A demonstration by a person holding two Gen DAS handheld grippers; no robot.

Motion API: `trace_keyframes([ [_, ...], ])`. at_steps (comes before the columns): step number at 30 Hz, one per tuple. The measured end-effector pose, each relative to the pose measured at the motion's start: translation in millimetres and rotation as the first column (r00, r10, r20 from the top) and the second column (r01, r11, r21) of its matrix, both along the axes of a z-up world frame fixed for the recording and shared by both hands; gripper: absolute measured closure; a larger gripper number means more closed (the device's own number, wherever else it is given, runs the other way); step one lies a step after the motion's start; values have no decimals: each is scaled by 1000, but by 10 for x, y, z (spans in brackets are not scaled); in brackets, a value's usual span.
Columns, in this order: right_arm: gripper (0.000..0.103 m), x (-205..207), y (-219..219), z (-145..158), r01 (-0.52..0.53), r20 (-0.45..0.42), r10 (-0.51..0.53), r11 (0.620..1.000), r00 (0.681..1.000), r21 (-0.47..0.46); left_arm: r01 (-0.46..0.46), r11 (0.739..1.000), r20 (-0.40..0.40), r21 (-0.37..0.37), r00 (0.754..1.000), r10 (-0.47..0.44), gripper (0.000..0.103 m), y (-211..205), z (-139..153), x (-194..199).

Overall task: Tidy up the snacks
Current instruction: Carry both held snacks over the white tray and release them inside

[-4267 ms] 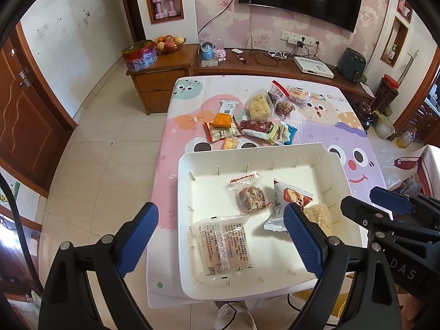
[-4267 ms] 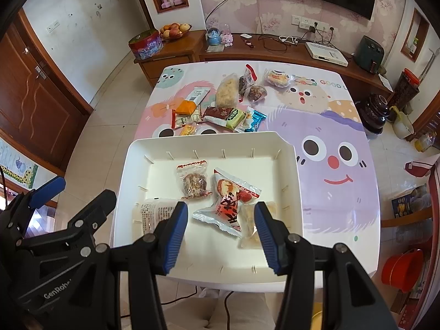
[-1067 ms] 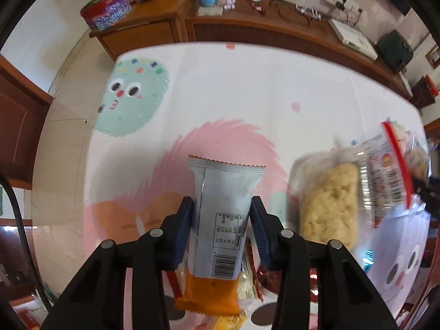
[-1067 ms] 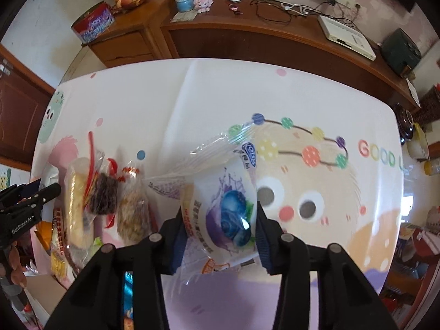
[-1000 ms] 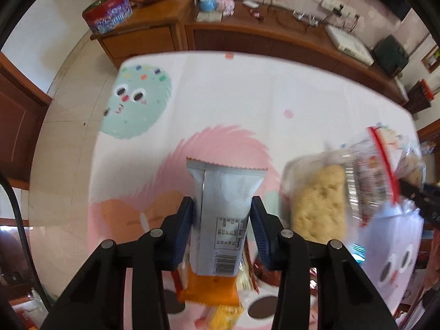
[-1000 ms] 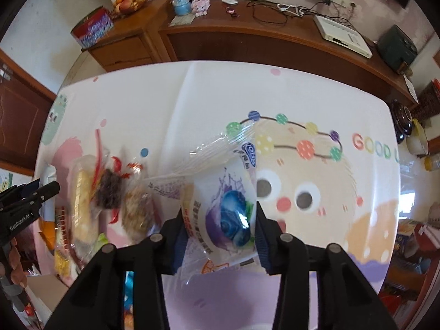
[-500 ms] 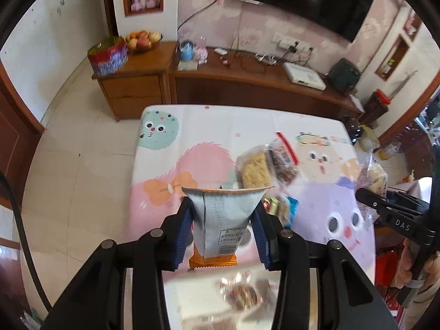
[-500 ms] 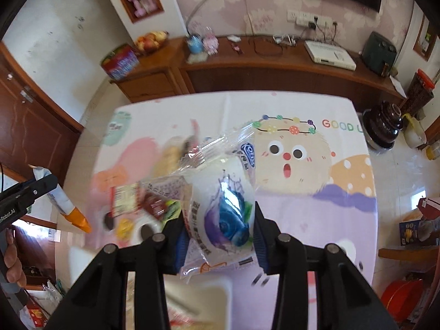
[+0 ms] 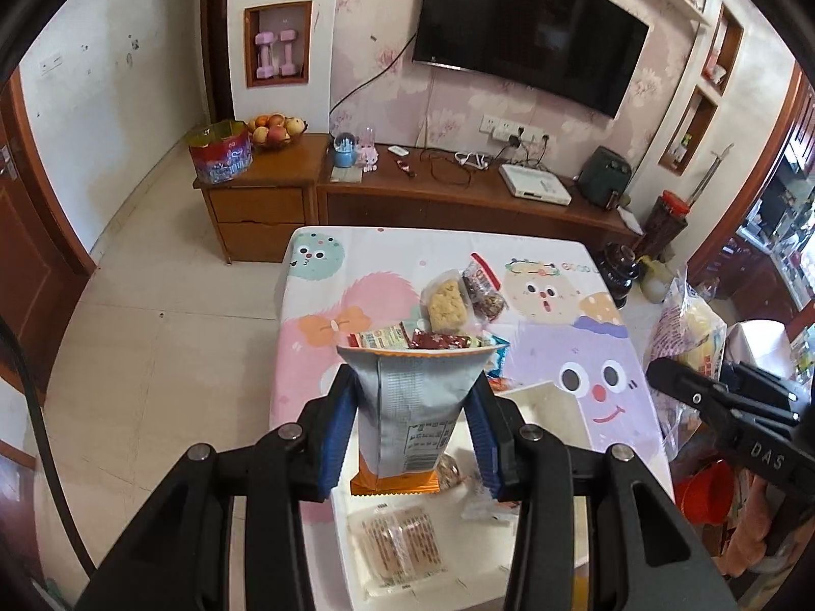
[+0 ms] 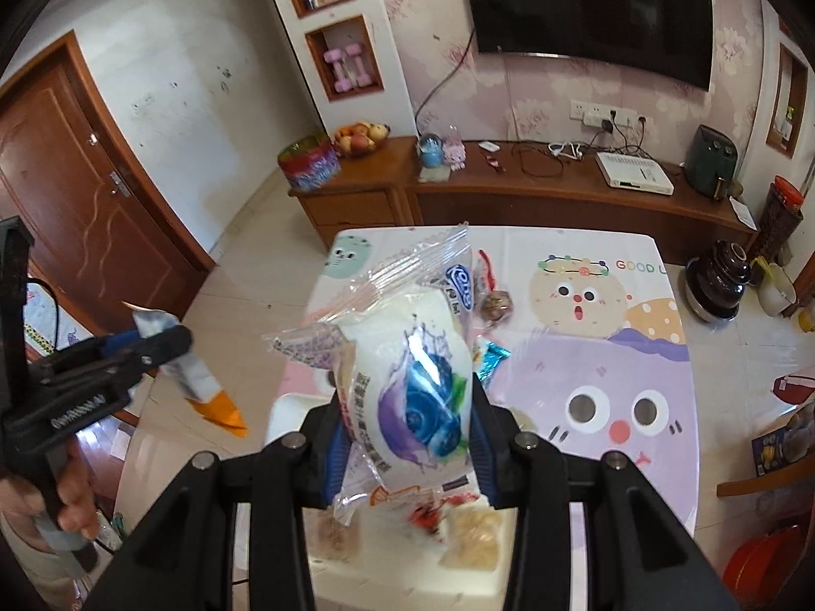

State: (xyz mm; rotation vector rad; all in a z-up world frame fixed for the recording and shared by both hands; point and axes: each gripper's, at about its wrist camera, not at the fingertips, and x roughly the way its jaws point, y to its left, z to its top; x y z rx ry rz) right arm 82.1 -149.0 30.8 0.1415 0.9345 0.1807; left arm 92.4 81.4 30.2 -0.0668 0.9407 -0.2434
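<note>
both packets (image 9: 407, 407) (image 10: 412, 397) now lifted high above the tray (image 9: 540, 402)

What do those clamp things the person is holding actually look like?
Both are black plastic tools with round silver rivets and blue pads on two fingers. The left gripper carries faint grey lettering on its side; the right gripper has "DAS" in grey on its side.

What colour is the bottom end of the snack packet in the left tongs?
Orange. The grey snack packet has an orange bottom end, clearest in the left wrist view.
</note>
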Motion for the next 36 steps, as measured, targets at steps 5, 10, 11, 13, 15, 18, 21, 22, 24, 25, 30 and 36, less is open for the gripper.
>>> trace_keyframes([
  [5, 63, -299, 128, 48, 30, 39, -30, 999, 999, -15, -5, 999, 21, -32, 1000, 6, 63, 20, 12, -298],
  [10, 63, -506, 203, 2, 47, 39, -47, 999, 998, -10, -2, 1000, 41, 5, 999, 2, 63, -58, -62, -484],
  [11, 63, -535, 213, -16, 55, 40, -54, 998, 998, -14, 0, 1000, 44, 15, 999, -1, 63, -81, -87, -511],
  [13, 63, -575, 237, -45, 64, 38, -63, 998, 997, -26, 5, 999, 40, 33, 999, -6, 63, -115, -125, -564],
  [15, 63, -611, 254, -95, 75, 28, -74, 996, 997, -42, 15, 999, 25, 39, 1000, -16, 63, -151, -177, -594],
  [18, 63, -642, 287, -163, 73, 12, -72, 995, 997, -66, 24, 998, 14, 50, 1000, -24, 63, -186, -234, -636],
  [21, 63, -657, 339, -223, 65, 1, -65, 992, 998, -113, 26, 998, 13, 57, 1000, -27, 63, -205, -296, -642],
  [22, 63, -665, 351, -239, 64, 2, -64, 990, 998, -126, 26, 998, 9, 65, 1000, -27, 63, -213, -332, -632],
  [24, 63, -678, 367, -279, 64, 4, -64, 988, 998, -140, 34, 997, 1, 75, 999, -34, 63, -226, -410, -599],
  [25, 63, -684, 367, -308, 67, 5, -67, 988, 998, -137, 38, 994, -16, 98, 999, -37, 63, -249, -477, -573],
  [30, 62, -677, 367, -428, 68, -1, -68, 988, 998, -140, 75, 986, -69, 150, 995, -65, 63, -358, -743, -455],
  [36, 62, -561, 354, -733, 88, -53, -97, 986, 994, -140, 88, 985, -122, 147, 990, -70, 62, -407, -997, -327],
])
